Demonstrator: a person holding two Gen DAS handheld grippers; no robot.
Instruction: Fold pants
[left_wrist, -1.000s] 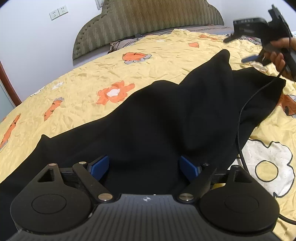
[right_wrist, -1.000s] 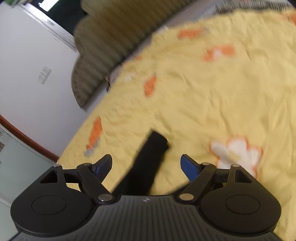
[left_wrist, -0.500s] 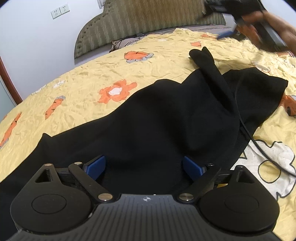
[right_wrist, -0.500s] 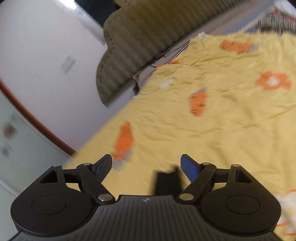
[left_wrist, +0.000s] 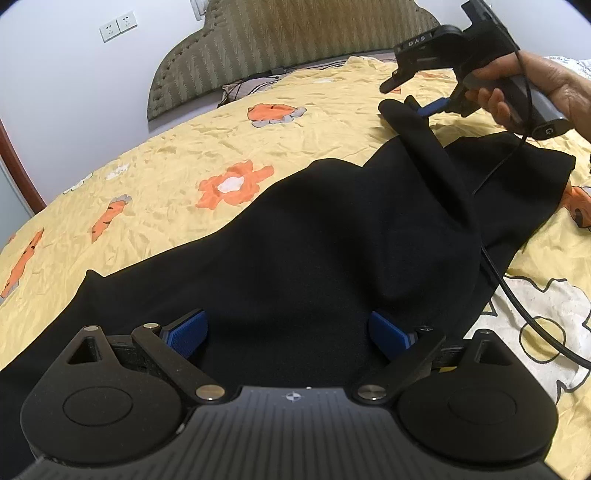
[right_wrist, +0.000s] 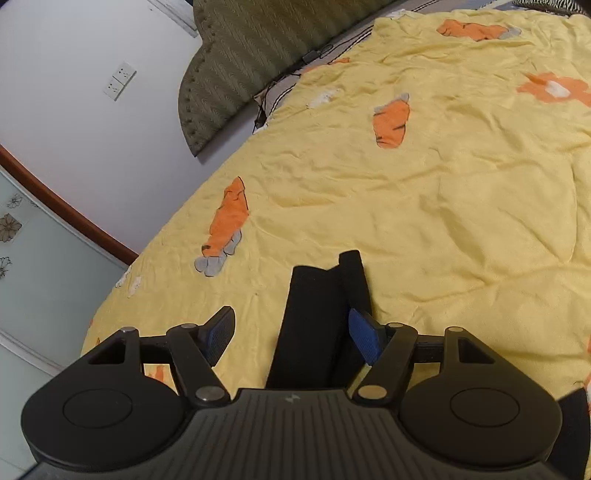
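Black pants (left_wrist: 314, 236) lie spread across the yellow bedspread (left_wrist: 177, 177). My left gripper (left_wrist: 286, 332) is open, low over the near part of the cloth, which fills the gap between its blue pads. My right gripper (right_wrist: 291, 328) is open; a raised strip of the pants (right_wrist: 317, 317) stands between its fingers, against the right pad (right_wrist: 364, 334). In the left wrist view the right gripper (left_wrist: 424, 107) is at the far right, hand-held, at the lifted tip of the pants.
The bedspread has orange flower and carrot prints. A padded olive headboard (left_wrist: 280, 48) and white wall with sockets (left_wrist: 118, 26) are behind. A black cable (left_wrist: 517, 295) trails from the right gripper over the pants. The bed edge (right_wrist: 110, 291) is at left.
The right gripper has moved down and toward the lifted pants tip, which now stands between its fingers. The raised cloth peak has stretched further toward the headboard. The left gripper has barely moved.
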